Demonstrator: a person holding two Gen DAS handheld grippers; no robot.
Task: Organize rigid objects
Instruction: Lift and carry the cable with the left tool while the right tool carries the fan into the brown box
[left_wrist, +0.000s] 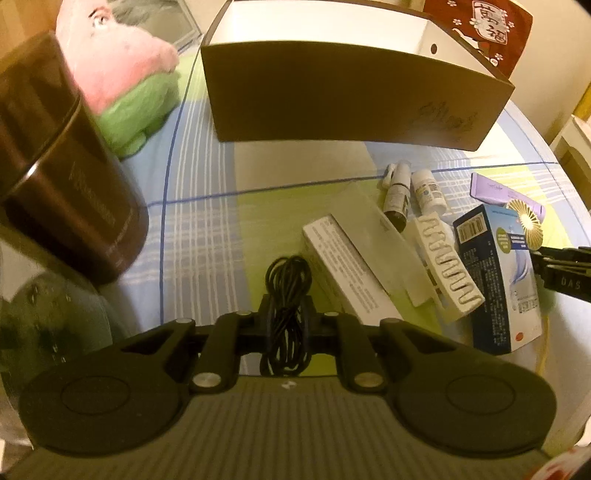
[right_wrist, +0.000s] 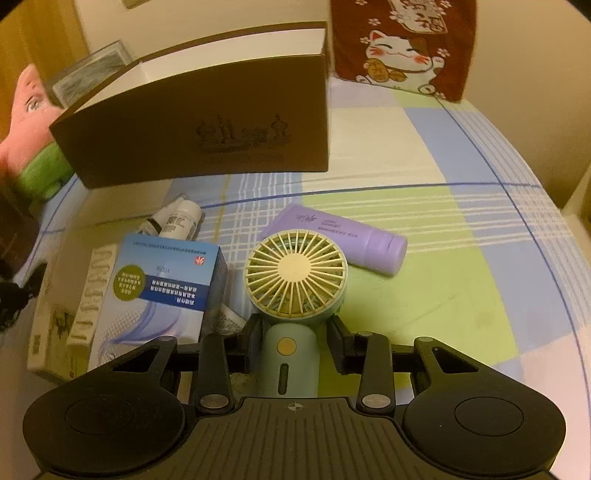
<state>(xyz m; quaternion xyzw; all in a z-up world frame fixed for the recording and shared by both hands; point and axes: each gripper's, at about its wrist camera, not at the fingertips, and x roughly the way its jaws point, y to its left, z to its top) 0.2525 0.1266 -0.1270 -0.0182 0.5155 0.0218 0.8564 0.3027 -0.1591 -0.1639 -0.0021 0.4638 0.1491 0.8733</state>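
Right now the left gripper (left_wrist: 286, 317) has its fingers clamped tight on a bundled black cable (left_wrist: 286, 291), the coil standing up between them at the 6 o'clock edge of the left wrist view. Beyond it, toward 12 o'clock, an open brown box (left_wrist: 354, 96) with a white inside sits on the checked bedsheet (left_wrist: 207, 206). At about 3 o'clock from the cable lies the clutter: a white carton (left_wrist: 347, 266) with a pale flat box across it, a white hair claw (left_wrist: 448, 266), two small bottles (left_wrist: 412, 195), and a blue carton (left_wrist: 491, 273). A dark brown tumbler (left_wrist: 66, 177) looms at 9 o'clock, with a pink and green plush toy (left_wrist: 125, 88) behind it at 11 o'clock.

In the right wrist view the right gripper (right_wrist: 293, 341) has its fingers narrowed around the pale green handle of a small handheld fan (right_wrist: 295, 273); the left finger touches the handle, while whether the right one does I cannot tell. The fan's cream grille faces up. A purple tube (right_wrist: 343, 236) lies just beside the fan head at 1 o'clock, the blue carton (right_wrist: 166, 280) touches it at 9 o'clock, and the brown box (right_wrist: 199, 125) stands at 11 o'clock. A red lucky-cat cloth (right_wrist: 402, 44) hangs at 1 o'clock behind.
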